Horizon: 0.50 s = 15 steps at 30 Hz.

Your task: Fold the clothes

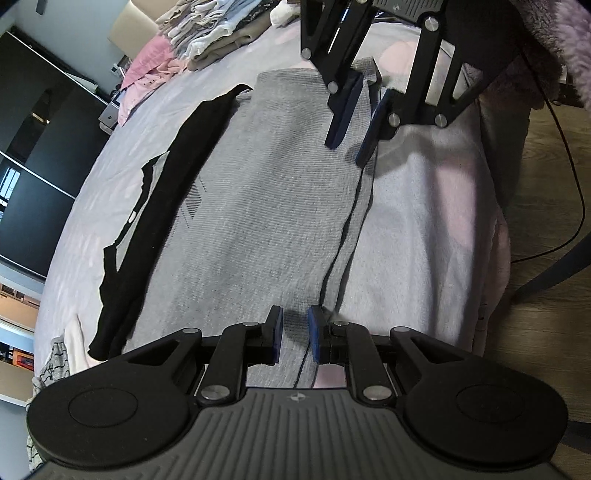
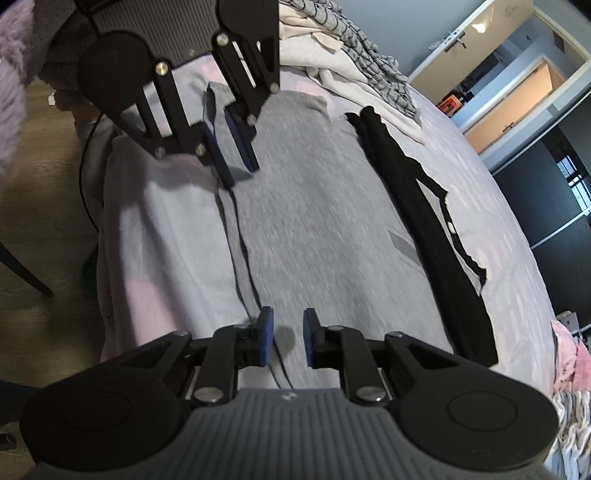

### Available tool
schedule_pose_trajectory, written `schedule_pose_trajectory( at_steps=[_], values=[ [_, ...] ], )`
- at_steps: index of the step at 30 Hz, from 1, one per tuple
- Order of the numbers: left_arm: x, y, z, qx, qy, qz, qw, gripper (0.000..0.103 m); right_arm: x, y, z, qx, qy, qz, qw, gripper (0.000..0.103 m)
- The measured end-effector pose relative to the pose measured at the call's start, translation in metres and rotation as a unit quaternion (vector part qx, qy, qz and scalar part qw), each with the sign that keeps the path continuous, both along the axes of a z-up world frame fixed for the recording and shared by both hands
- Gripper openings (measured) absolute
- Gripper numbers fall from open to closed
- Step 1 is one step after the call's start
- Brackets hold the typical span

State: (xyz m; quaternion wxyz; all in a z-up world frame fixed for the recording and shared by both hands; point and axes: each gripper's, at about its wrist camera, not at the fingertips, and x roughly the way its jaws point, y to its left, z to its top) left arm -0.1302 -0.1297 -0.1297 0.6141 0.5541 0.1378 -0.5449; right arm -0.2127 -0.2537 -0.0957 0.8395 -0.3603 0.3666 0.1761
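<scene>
I have a grey knit garment (image 1: pixel 266 206) spread flat along the bed (image 1: pixel 436 221), a black garment (image 1: pixel 147 236) lying along its far edge. My left gripper (image 1: pixel 295 334) sits at one end of the grey piece's near edge, its 2 blue pads apart with nothing between them. My right gripper (image 2: pixel 288 338) faces it from the other end, jaws likewise apart and holding nothing. A dark seam (image 2: pixel 240 240) runs between both grippers. Folded clothes (image 1: pixel 207 33) are stacked near the bed's far corner
</scene>
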Motion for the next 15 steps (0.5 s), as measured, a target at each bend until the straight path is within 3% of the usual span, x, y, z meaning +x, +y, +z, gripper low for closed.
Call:
schedule_pose_trajectory(
  at_steps=[11,14,15],
  values=[
    [0.001,0.004,0.006,-0.003,0.027,0.004,0.9996,0.015,0.01,0.004,-0.011,-0.006,0.013,0.024,1.0,0.02],
    [0.0,0.006,0.009,-0.004,0.034,0.005,0.9994,0.026,0.007,0.005,-0.011,-0.012,0.01,0.029,0.999,0.02],
    [0.0,0.007,0.009,-0.005,0.034,0.007,0.9994,0.038,0.007,0.006,-0.011,-0.011,0.01,0.029,0.999,0.02]
  ],
)
